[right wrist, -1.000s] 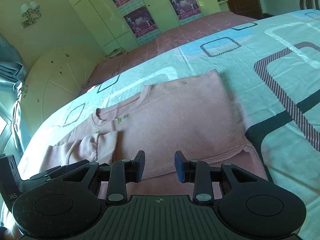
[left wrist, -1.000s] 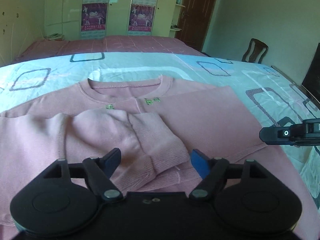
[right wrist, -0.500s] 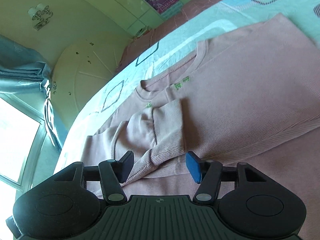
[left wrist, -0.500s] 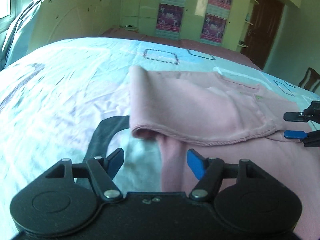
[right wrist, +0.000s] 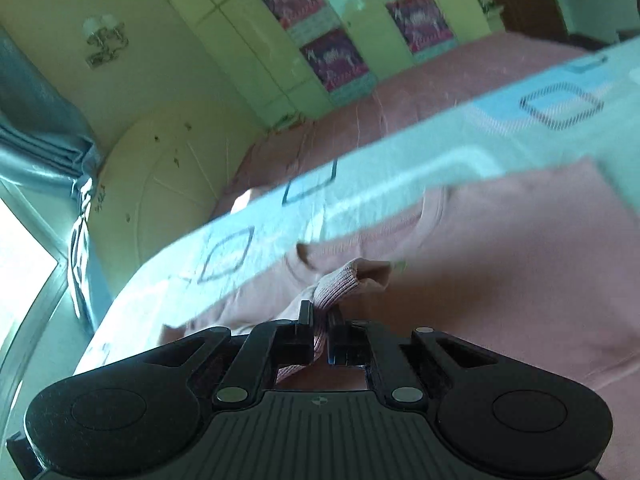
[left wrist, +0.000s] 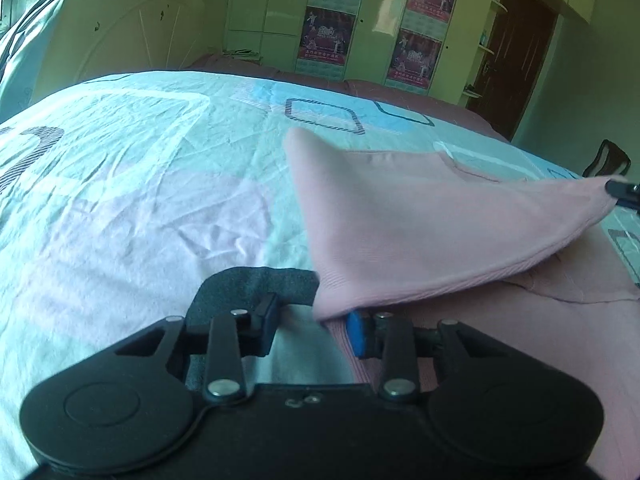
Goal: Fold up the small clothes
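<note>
right wrist view: right gripper (right wrist: 320,336) clamps the cuff (right wrist: 344,280); left gripper (left wrist: 312,328), narrowing, has closed on nothing of the sweater (left wrist: 440,220); draw the sleeve across flat, evenly tensioned.

The room is a bedroom with pale yellow-green walls; a bed (left wrist: 120,184) carries a light blue sheet printed with rounded squares; behind it lies a dusty pink cover (left wrist: 304,80). Glossy wardrobe doors (left wrist: 372,20) stand along the far wall, with dark posters (left wrist: 330,36) on them; a brown wooden door (left wrist: 520,52) is at the right, a dark chair (left wrist: 610,160) near it. A blue-grey curtain (right wrist: 44,120) hangs beside a bright window (right wrist: 20,248); a wall lamp (right wrist: 106,40) sits above a rounded cream headboard (right wrist: 172,184).
</note>
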